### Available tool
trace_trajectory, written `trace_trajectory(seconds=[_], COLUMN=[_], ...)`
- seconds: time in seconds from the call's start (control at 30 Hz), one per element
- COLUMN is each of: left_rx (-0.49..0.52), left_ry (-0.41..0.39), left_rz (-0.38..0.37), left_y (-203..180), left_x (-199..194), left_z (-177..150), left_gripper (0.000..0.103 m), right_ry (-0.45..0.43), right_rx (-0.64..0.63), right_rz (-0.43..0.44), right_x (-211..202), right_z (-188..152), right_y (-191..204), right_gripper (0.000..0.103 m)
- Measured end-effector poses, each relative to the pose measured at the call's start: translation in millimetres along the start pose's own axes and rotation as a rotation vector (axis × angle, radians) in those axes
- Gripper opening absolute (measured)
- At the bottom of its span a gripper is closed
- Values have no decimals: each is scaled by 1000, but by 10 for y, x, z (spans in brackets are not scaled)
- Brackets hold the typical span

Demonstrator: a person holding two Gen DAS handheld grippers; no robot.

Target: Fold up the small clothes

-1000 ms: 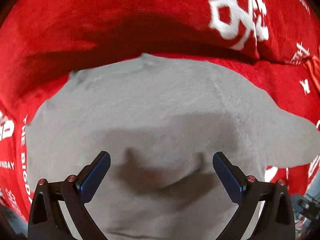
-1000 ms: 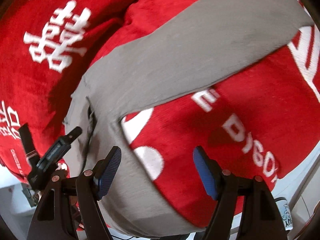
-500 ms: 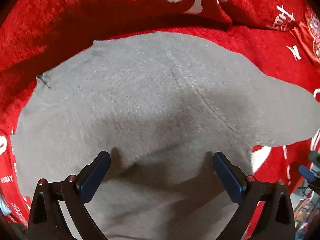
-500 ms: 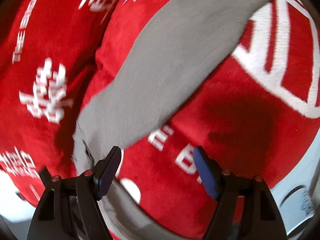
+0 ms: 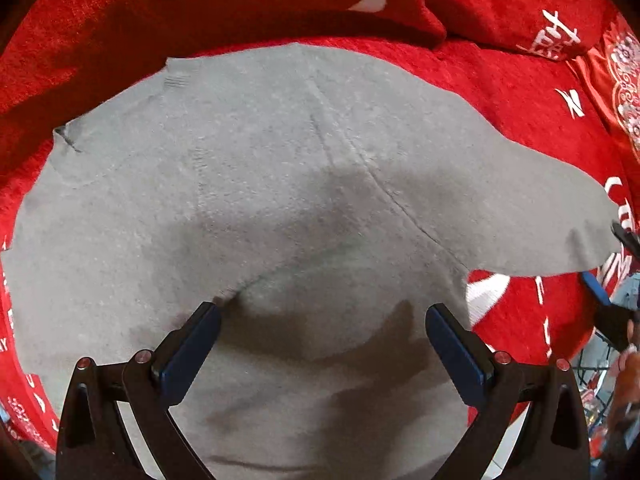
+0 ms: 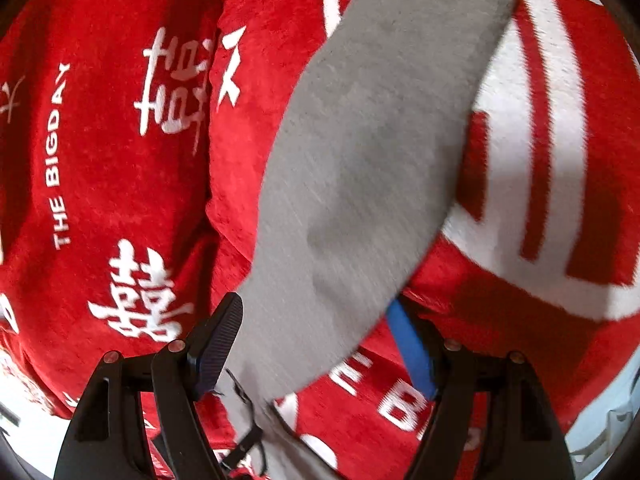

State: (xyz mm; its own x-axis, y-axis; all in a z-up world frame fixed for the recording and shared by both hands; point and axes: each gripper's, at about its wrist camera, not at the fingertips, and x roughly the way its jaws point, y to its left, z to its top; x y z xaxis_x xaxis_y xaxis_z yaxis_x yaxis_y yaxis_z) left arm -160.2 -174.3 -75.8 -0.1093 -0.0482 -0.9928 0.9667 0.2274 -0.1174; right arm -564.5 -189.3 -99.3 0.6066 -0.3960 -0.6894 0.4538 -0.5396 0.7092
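Grey garment (image 5: 280, 168) flat on red blanket (image 5: 500, 92); both grippers open.

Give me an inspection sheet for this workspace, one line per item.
Surface: red blanket with white lettering, rumpled, covering the work area.
Job's things: one grey garment spread on the blanket; its sleeve stretches across the right wrist view.
Clutter: nothing seen on the blanket; the bottom right corner of the left view is too blurred to read.
Grippers: left hand-held gripper open above the garment's body; right hand-held gripper open, with the sleeve lying across the gap between its fingers.
Cables: thin dark cord near the right gripper's base.
Surroundings: pale floor past the blanket's edge.
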Motion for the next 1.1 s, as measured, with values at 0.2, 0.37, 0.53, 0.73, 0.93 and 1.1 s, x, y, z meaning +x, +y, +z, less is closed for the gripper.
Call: trace_trajectory(seconds=[0.2, 0.37, 0.53, 0.73, 0.93, 1.1], left_rx=[-26, -49, -72, -120, -184, -291], left_ry=[-20, -29, -42, -78, -157, -184], left_rz=[-2, -6, -14, -18, 29, 79], left_y=[-13, 74, 219, 582, 1050, 1692], left_x=[-44, -142, -243, -440, -670, -827], left_z=[-103, -197, -305, -468, -565, -762], left_gripper=[103, 103, 103, 103, 103, 103], right_ry=[-56, -51, -3, 53, 216, 404], right_rx=[89, 162, 220, 19, -313, -625], right_rz=[125, 183, 185, 274, 323, 299], right_x=[-27, -26, 87, 148, 529, 1096], right_z=[180, 277, 300, 181, -320, -1223], right_y=[-49, -52, -78, 472, 1515, 2284], right_gripper=[78, 72, 7, 7, 7, 7])
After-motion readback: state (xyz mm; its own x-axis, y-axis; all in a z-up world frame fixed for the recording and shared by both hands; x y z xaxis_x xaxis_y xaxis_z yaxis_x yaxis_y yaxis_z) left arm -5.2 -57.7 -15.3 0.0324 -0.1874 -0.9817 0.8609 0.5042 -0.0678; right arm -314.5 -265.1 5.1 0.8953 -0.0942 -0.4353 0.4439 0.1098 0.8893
